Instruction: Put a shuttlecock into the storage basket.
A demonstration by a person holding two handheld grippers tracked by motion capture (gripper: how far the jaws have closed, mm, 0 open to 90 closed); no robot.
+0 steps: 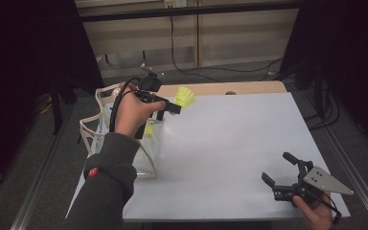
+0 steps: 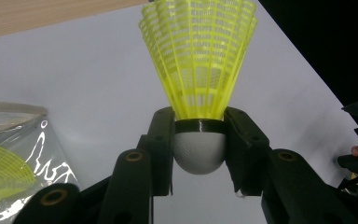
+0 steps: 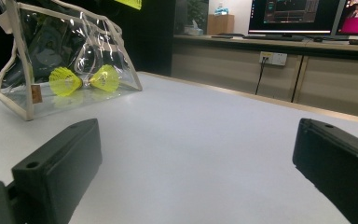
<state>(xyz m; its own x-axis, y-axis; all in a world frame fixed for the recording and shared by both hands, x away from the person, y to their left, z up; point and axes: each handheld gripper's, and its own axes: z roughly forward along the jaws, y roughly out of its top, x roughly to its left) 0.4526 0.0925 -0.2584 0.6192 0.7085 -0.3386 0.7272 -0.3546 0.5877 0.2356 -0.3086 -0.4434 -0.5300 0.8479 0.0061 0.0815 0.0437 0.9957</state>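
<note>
left gripper (image 2: 199,154) pinches yellow plastic shuttlecock (image 2: 199,56) by its white cork, centre frame, skirt clear | clear plastic bag (image 1: 124,139) left, likely destination | right gripper (image 1: 285,175) spread, idle lower right

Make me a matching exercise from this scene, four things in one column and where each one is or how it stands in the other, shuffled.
1. left gripper
2. right gripper
3. clear bag
4. two shuttlecocks

A. open, jaws apart above the table
B. inside the bag
C. shut on a yellow shuttlecock
D. at the table's left edge

Pairs: 1-C, 2-A, 3-D, 4-B
</note>
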